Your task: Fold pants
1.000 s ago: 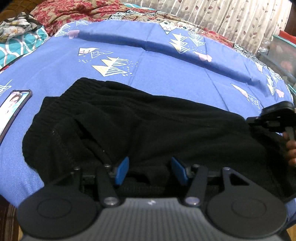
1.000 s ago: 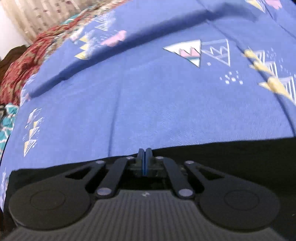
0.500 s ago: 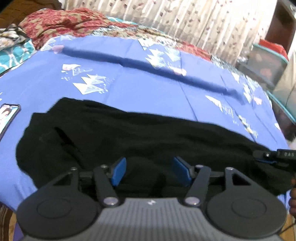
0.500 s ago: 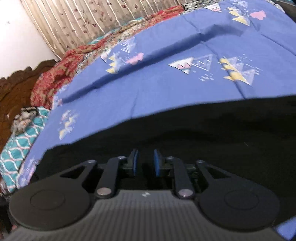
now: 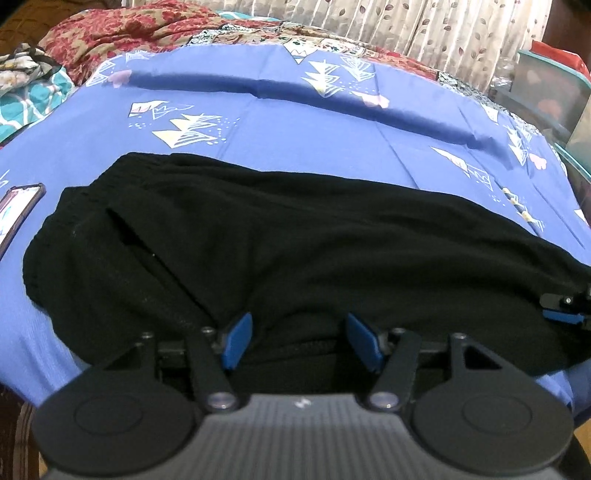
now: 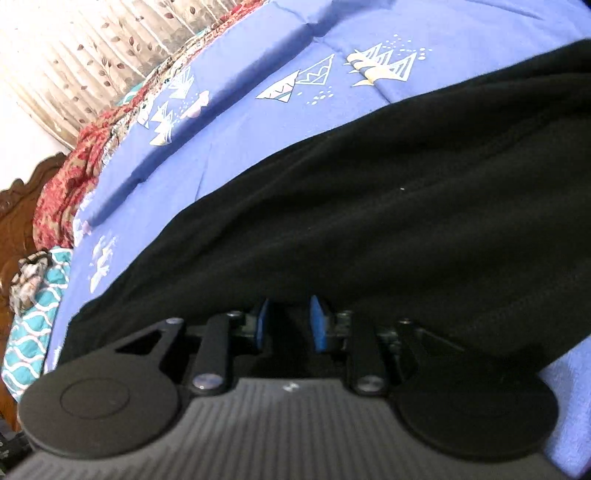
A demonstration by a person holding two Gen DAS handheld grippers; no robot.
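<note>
Black pants (image 5: 295, 240) lie lengthwise across the blue patterned bedsheet (image 5: 258, 122), waistband at the left, one half laid over the other. My left gripper (image 5: 297, 325) hovers at their near edge. Its blue pads (image 5: 236, 339) stand wide apart with cloth between them, not pinched. My right gripper (image 6: 290, 306) sits at the near edge of the pants (image 6: 369, 203) toward the leg end. Its jaws are opening, and dark cloth lies loose between the pads (image 6: 317, 325). The right gripper's tip (image 5: 565, 310) shows at the right edge of the left wrist view.
A phone (image 5: 18, 210) lies on the sheet left of the waistband. A red floral blanket (image 5: 129, 29) and teal cloth (image 6: 33, 325) pile up by the wooden headboard (image 6: 18, 206). Curtains (image 5: 406, 22) hang behind the bed, and a teal-rimmed box (image 5: 546, 85) stands at the right.
The right gripper went from shut to open and drew back along the pants' near edge. The pants now lie flatter and smoother. The left gripper's pads spread slightly.
</note>
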